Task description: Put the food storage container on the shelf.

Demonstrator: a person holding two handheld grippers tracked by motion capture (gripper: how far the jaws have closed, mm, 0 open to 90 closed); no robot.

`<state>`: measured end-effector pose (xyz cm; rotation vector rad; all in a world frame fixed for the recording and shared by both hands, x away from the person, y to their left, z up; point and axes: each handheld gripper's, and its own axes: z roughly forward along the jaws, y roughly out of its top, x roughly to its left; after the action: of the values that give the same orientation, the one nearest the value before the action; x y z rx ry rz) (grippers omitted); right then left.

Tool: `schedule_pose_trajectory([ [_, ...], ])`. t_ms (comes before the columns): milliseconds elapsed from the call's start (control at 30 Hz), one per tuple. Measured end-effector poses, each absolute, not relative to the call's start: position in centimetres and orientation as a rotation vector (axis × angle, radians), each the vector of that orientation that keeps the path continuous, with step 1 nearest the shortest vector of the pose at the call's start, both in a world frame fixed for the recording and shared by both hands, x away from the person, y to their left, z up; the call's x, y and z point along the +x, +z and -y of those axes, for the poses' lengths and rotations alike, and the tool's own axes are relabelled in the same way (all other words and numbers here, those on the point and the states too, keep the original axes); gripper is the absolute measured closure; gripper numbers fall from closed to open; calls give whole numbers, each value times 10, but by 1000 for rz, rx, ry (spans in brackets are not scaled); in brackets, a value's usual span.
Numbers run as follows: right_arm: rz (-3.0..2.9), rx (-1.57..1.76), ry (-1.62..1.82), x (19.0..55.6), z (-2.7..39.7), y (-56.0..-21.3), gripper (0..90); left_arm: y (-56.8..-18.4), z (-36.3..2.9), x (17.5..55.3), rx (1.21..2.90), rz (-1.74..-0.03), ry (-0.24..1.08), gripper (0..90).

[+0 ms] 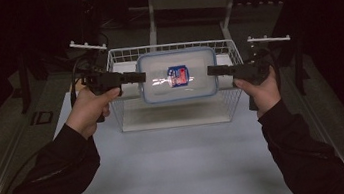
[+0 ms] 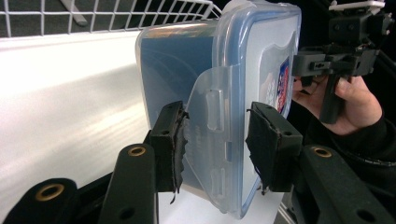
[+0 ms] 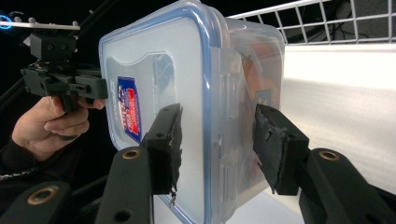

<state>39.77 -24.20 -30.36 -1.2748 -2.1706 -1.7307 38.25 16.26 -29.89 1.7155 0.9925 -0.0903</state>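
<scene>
One lidded container (image 1: 178,75) is clamped between two hand-held grippers, left (image 1: 140,77) and right (image 1: 213,70), above one wire basket (image 1: 119,58).

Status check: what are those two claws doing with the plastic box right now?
Left gripper and right gripper each clamp one end of the lidded box. Box held level over the wire basket. Nothing in the way.
</scene>
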Motion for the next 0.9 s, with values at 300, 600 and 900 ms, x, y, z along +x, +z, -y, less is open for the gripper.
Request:
schedule_pose_trajectory([
  [300,2145,-1314,-1712,421,241,-307,525,-300,-163,407,1708,-1027,-97,566],
  [600,2122,-1325,-1707,436,237,-316,524,-304,-164,421,1703,-1054,-81,561],
  [900,2112,-1351,-1704,442,239,-316,527,-313,-165,432,1661,-1063,-119,554],
])
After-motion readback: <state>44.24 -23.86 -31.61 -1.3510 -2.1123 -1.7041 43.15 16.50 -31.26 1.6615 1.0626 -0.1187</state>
